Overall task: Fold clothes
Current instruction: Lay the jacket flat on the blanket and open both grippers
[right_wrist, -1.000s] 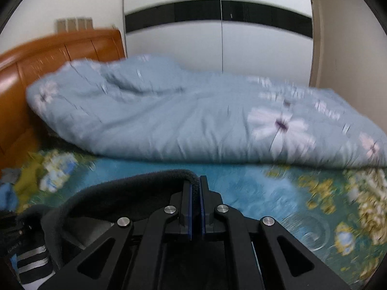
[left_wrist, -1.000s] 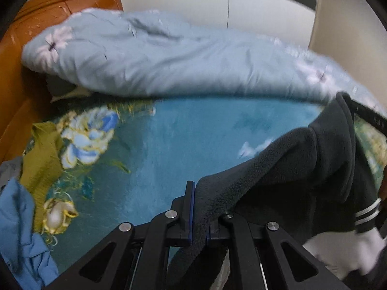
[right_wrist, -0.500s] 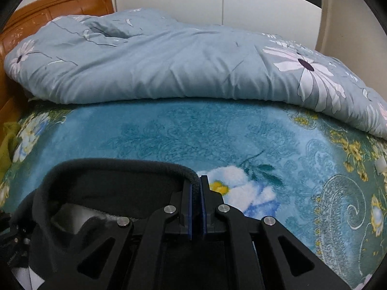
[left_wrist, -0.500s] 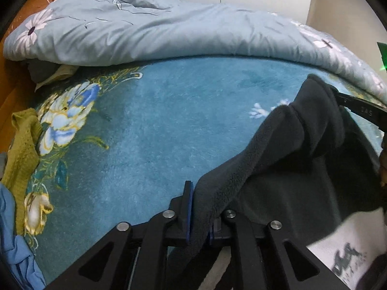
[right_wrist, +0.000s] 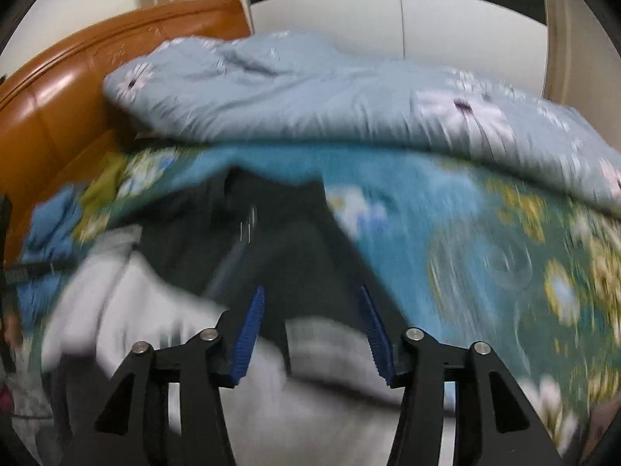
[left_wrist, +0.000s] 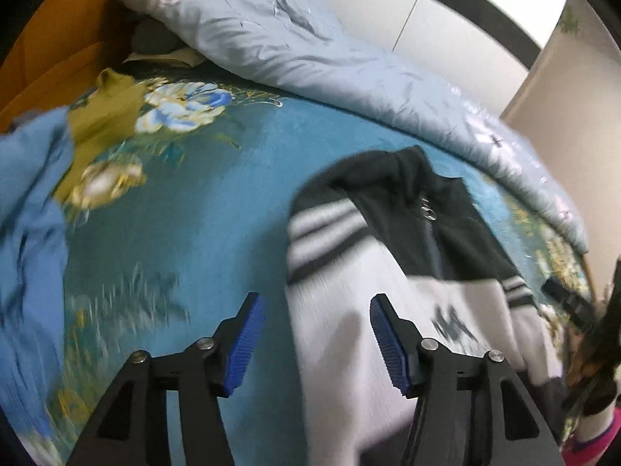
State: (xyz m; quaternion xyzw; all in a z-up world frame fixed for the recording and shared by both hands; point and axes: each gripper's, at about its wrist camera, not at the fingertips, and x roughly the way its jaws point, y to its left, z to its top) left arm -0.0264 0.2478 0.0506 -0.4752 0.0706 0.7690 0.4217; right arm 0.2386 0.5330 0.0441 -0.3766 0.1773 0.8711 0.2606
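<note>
Now both your grippers are spread wide and hold nothing: the left gripper hangs over the near white edge of the black-and-white zip jacket, the right gripper over its dark body. The jacket lies front up on the teal floral bed blanket, collar toward the pale blue quilt, probably spread flat so you can fold it. Beside it, near the headboard, a blue garment and an olive garment lie heaped. No basket or box shows.
</note>
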